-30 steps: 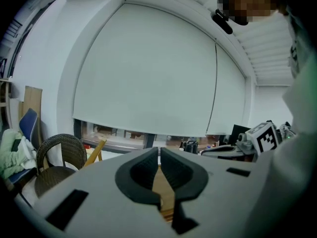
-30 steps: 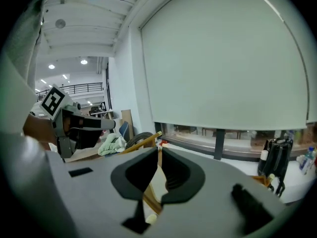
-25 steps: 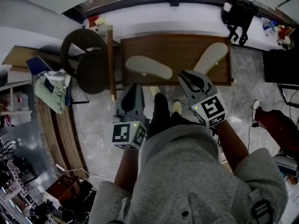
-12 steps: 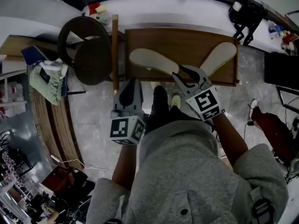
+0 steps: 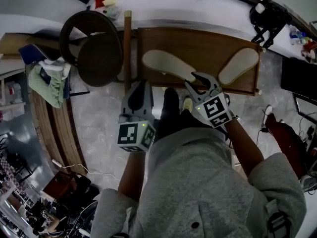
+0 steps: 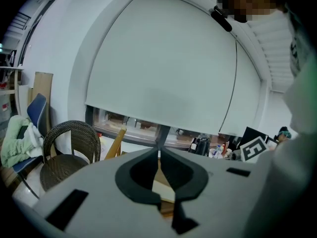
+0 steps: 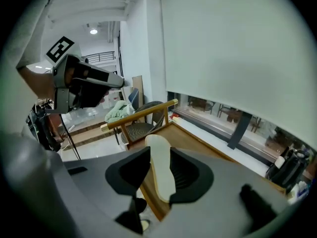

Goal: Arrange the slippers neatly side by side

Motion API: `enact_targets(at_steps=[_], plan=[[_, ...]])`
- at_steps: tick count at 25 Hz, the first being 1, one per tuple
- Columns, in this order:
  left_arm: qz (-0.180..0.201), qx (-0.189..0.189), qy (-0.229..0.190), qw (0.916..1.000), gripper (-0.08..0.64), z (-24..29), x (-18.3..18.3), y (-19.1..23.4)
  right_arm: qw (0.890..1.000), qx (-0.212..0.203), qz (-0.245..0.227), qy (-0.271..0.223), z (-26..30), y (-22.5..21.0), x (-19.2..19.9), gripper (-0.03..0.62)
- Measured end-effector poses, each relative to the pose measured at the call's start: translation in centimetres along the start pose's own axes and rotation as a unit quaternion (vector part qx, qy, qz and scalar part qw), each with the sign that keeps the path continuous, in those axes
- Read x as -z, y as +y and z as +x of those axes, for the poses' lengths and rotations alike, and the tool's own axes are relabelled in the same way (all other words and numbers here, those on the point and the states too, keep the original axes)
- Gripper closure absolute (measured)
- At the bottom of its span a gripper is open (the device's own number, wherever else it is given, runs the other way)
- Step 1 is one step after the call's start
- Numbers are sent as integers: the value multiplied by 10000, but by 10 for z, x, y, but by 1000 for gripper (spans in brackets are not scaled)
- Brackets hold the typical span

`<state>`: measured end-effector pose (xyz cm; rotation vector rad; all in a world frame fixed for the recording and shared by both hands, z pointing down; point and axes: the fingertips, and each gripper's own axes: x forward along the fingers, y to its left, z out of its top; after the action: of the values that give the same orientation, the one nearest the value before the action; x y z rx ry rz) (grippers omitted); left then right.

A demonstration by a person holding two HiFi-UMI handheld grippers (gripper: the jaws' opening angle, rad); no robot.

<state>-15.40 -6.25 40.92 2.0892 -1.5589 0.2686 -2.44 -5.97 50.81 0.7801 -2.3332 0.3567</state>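
Dark wooden surface (image 5: 198,43) ran across the upper middle of the head view and carried both slippers. One pale slipper (image 5: 166,63) lay slanted on its left half. The other slipper (image 5: 238,66) lay well apart toward the upper right, angled the opposite way. The right tongs (image 5: 198,82) stood apart around the pale slipper's near end, with a gap on one side. The left tongs (image 5: 140,86) were closed together and empty, left of centre over the marble floor (image 5: 99,123), near a wicker chair (image 5: 91,43).

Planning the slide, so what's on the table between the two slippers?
Only bare wooden tabletop lies between the left slipper and the right slipper, as the head view shows.
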Motion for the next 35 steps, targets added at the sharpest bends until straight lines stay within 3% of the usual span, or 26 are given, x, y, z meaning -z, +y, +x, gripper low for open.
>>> enact_targets(at_steps=[13,25,35], plan=[[-215,-88,320,9992,534,22,11,35,9951,-256,-80,950,72,7,51,471],[-331,-143,446,9984,534,35,16,50,9813,-4,-325,1898,108,6,108,448],[-393,-203,497,9978,534,33,19,53,9758,371,-622,2062,115,4,118,442]])
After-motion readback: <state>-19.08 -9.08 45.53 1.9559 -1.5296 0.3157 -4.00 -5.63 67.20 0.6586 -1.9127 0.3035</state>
